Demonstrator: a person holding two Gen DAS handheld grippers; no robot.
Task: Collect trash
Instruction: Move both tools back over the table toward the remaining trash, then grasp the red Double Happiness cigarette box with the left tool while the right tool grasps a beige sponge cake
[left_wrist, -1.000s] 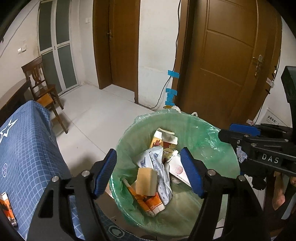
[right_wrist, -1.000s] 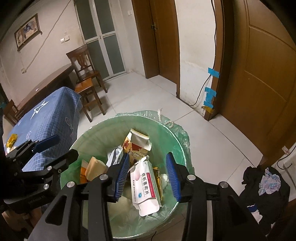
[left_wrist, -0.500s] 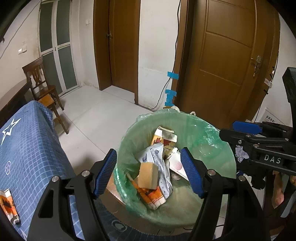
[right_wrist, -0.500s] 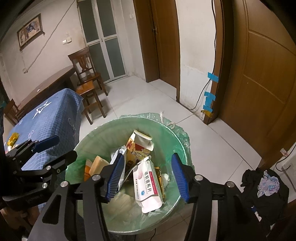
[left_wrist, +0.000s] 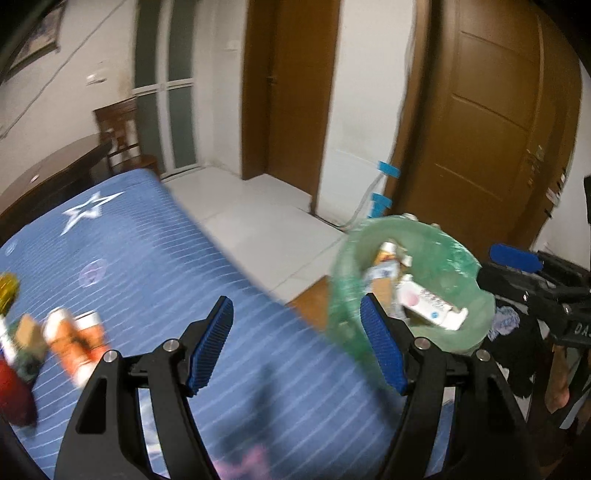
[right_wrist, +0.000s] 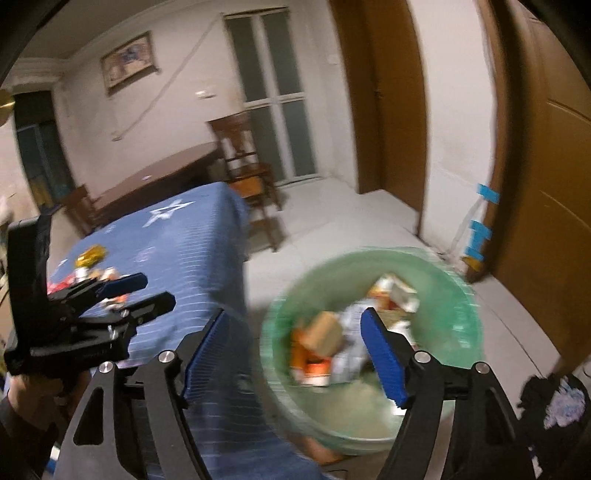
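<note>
We hold both grippers empty: the left gripper (left_wrist: 295, 347) has its fingers spread apart, and the right gripper (right_wrist: 291, 354) is opening its fingers with nothing between them. The green-lined bin (right_wrist: 458, 295) sits on the tiled floor at right, already holding wrappers. More trash (left_wrist: 74, 343) lies far left on the blue-covered counter (left_wrist: 155, 266), probably our next target.

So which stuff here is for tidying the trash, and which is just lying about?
For the job:
- green-bagged bin
- orange wrappers on the blue tablecloth
- left gripper, open, empty
- right gripper, opening, empty

Just lying about:
- wooden chair
- dark clothes on the floor
</note>
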